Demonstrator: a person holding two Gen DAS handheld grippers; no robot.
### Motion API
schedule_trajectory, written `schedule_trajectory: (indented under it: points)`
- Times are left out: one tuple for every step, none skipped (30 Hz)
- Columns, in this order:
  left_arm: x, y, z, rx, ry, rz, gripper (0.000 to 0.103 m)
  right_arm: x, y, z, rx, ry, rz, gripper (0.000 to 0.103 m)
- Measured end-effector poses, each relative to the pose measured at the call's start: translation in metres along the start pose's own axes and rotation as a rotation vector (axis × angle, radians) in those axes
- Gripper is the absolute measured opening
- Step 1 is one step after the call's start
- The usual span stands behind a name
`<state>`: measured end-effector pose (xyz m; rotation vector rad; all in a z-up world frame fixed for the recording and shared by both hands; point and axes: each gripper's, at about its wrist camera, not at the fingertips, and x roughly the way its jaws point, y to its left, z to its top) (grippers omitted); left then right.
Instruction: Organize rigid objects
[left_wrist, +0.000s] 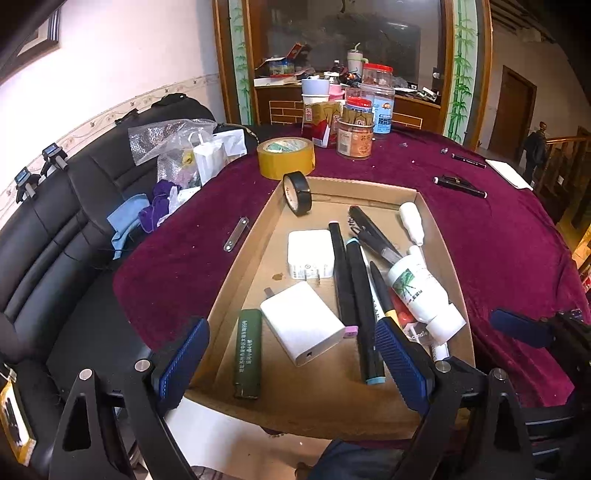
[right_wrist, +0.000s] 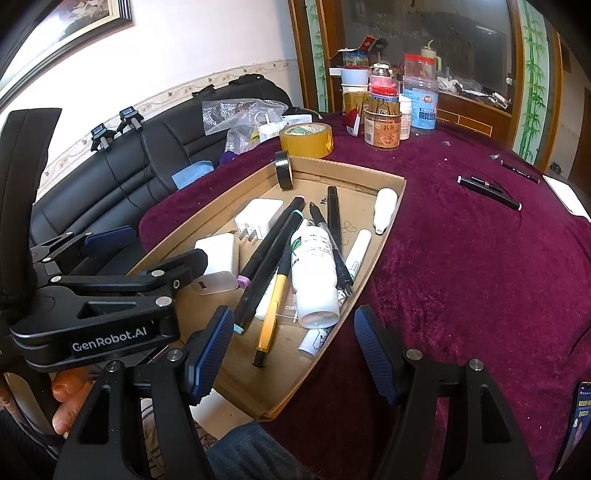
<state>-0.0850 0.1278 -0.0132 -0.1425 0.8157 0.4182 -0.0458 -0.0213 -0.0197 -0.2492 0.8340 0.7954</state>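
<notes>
A shallow cardboard tray (left_wrist: 243, 258) (right_wrist: 391, 199) lies on the maroon tablecloth. It holds two white chargers (left_wrist: 306, 325) (right_wrist: 221, 262), a green bar (left_wrist: 248, 354), several black markers (left_wrist: 364, 314) (right_wrist: 273, 254), a white bottle (left_wrist: 424, 291) (right_wrist: 314, 273), a yellow pen (right_wrist: 271, 317) and a black tape roll (left_wrist: 297, 192) (right_wrist: 284, 170). My left gripper (left_wrist: 291, 365) is open and empty over the tray's near end; it also shows in the right wrist view (right_wrist: 147, 243). My right gripper (right_wrist: 291, 354) is open and empty above the tray's near right corner.
Outside the tray lie a metal clip (left_wrist: 234, 234), a yellow tape roll (left_wrist: 286, 157) (right_wrist: 306, 138), black pens (left_wrist: 460, 184) (right_wrist: 487, 190) and a white card (left_wrist: 509, 173). Jars and boxes (left_wrist: 351, 122) (right_wrist: 384, 110) stand at the far edge. A black sofa (left_wrist: 48, 229) is left.
</notes>
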Motion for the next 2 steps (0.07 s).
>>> schedule_trajectory:
  points:
    - [-0.0005, -0.0002, 0.0004, 0.0, -0.005, -0.001, 0.093, 0.0001, -0.0004, 0.0002, 0.002, 0.0, 0.0, 0.067]
    - [-0.0008, 0.0001, 0.0009, 0.0, -0.006, -0.002, 0.093, 0.0003, -0.0006, 0.0004, 0.003, 0.001, 0.0, 0.067]
